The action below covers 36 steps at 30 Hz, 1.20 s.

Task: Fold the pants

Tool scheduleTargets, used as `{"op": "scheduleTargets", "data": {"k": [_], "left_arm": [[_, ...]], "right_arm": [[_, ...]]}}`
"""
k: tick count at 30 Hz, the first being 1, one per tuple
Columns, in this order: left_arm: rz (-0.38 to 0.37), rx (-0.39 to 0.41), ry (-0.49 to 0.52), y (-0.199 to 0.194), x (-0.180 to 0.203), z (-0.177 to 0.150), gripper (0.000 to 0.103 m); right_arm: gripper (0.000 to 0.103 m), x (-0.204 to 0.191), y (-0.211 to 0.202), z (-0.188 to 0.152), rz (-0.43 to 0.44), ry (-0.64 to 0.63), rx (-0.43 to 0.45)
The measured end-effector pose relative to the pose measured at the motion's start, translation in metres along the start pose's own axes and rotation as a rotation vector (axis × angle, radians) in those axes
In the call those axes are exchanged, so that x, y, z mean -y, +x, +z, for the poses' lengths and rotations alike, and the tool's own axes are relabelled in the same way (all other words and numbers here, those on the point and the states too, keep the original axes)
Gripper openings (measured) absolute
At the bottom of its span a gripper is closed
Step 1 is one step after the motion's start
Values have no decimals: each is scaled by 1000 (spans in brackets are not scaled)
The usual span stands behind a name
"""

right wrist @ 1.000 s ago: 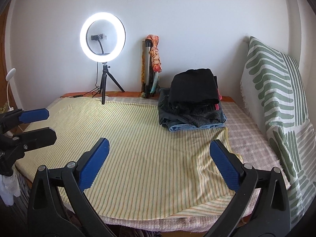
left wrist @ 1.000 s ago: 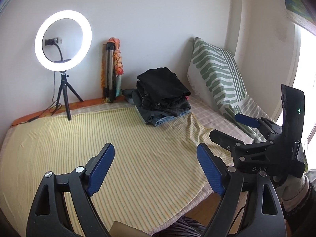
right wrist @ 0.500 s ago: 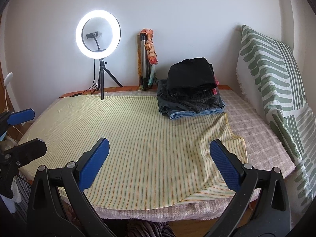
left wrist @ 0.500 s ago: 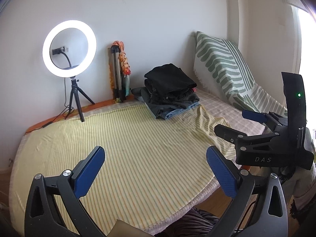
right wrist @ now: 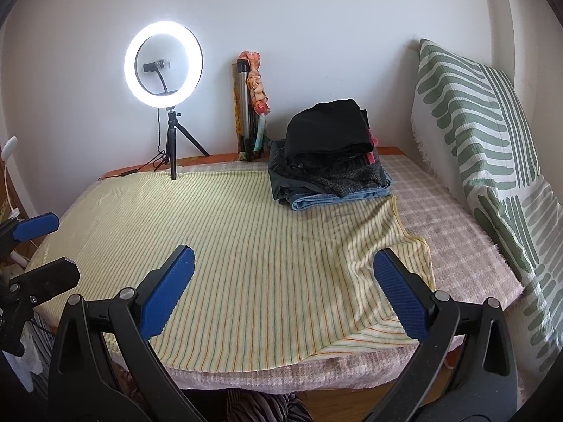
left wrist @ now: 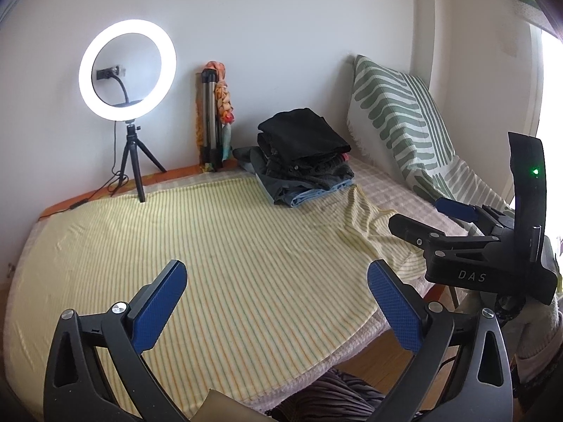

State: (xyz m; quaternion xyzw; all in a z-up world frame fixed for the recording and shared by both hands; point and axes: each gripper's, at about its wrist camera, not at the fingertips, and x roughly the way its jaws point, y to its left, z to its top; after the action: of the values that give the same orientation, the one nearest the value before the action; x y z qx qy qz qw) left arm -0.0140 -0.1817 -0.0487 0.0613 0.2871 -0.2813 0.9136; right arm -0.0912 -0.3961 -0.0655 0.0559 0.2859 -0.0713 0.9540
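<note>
A stack of folded pants [left wrist: 302,156], black on top and blue denim at the bottom, sits at the far right of the bed; it also shows in the right wrist view [right wrist: 330,156]. My left gripper [left wrist: 278,302] is open and empty, held over the near edge of the yellow striped sheet [left wrist: 211,246]. My right gripper [right wrist: 285,299] is open and empty over the same sheet [right wrist: 246,246]. Each gripper shows at the edge of the other's view: the right gripper [left wrist: 436,219] and the left gripper [right wrist: 42,249]. No loose pants lie on the sheet.
A lit ring light on a small tripod [left wrist: 127,70] stands at the back left. A folded tripod with a scarf [left wrist: 214,119] leans on the wall. A green patterned pillow [right wrist: 471,123] leans at the right. The bed's near edge drops to the wooden floor [left wrist: 380,362].
Both grippers have drawn back and slightly up from the bed, so the pants stack and ring light look farther away. Both stay open and empty.
</note>
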Motion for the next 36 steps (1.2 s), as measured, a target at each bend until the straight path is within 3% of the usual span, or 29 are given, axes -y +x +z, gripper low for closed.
{"op": "scheduleTargets", "data": {"k": [36], "left_arm": [[5, 7, -21, 2, -4, 0, 102]], "right_arm": [[103, -5, 11, -2, 24, 8, -16]]}}
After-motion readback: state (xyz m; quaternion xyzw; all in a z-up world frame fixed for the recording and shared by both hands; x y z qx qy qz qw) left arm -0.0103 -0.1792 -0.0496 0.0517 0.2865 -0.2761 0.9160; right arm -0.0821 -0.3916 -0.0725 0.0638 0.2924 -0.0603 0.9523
